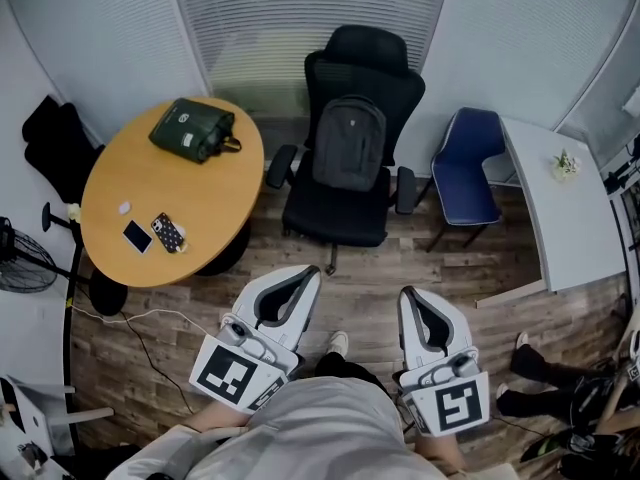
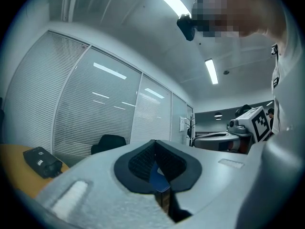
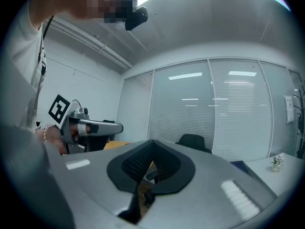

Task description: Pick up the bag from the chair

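Head view: approaching the chair, bag not yet picked up.
I see the grey bag [image 1: 348, 146] propped upright against the backrest of the black chair [image 1: 337, 220], well ahead of my left gripper [image 1: 303, 280] and right gripper [image 1: 412, 303]. Both pairs of fingers are pressed together with nothing between them. I judge this the reach-in step. Next I need to get nearer, spread the fingers, and take the bag near its top.

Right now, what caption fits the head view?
The left hand-held gripper and right hand-held gripper, both shut, face a grey backpack on a black chair beside a round table.
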The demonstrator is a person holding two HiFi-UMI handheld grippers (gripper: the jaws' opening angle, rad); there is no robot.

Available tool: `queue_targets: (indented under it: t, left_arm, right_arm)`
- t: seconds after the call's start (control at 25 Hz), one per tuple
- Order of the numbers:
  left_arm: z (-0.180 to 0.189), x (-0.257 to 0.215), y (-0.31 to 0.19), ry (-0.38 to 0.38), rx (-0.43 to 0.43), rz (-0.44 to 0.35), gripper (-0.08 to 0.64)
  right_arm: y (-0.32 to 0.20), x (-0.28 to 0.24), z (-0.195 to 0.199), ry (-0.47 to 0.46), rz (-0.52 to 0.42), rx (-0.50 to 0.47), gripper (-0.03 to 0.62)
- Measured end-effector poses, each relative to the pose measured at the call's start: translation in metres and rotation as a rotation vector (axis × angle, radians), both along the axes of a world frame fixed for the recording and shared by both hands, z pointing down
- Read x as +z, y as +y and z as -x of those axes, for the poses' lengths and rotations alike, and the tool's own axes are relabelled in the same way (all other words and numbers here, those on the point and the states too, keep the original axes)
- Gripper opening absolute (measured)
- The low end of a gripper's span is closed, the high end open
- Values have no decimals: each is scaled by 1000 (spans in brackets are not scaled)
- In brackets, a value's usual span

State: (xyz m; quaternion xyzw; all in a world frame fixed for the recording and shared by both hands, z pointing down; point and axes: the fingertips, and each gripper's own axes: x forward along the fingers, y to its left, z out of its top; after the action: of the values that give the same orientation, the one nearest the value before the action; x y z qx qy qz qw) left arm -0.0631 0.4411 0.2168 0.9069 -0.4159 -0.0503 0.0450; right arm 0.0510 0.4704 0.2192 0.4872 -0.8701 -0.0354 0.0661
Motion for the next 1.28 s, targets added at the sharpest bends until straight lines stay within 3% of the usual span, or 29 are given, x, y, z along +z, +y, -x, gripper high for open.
queue_targets:
  t: [0.6,1.28]
  left_arm:
    - [-55,12,-83,-21,-30,26,5]
    - [-74,28,-114,-41,-75,64,5]
  right_arm:
    - [-84,16,-53,4,38,-46,3]
    - [-120,31,-77,-1,74,-79,3]
